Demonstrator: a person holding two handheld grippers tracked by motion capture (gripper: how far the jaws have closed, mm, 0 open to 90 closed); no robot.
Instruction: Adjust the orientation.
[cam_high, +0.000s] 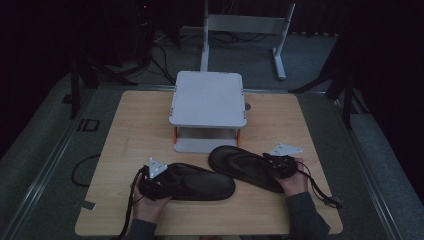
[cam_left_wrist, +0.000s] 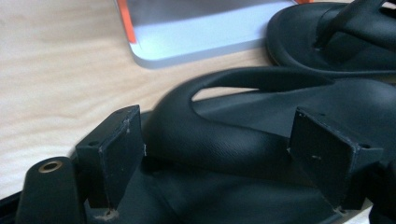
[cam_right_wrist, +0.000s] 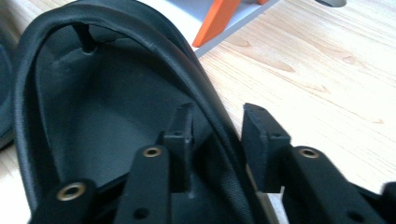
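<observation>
We work two black sandals on the table (cam_high: 125, 150): our left gripper (cam_left_wrist: 224, 154) jaws spread astride the left sandal's (cam_high: 200, 182) strap, right gripper (cam_right_wrist: 217, 140) pinching the right sandal's (cam_high: 240, 165) light, bendy rim, likely the surest hold.

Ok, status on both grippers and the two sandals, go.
Left gripper open astride left sandal's strap. Right gripper straddling right sandal's rim, grip unclear. Both sandals on table. Stand behind, clear.

A wooden table (cam_high: 135, 130) carried a white stand (cam_high: 207, 145) at its far middle. Two black sandals lay near the front edge: one (cam_high: 200, 182) left, the other (cam_high: 242, 165) right, angled toward the stand.
</observation>
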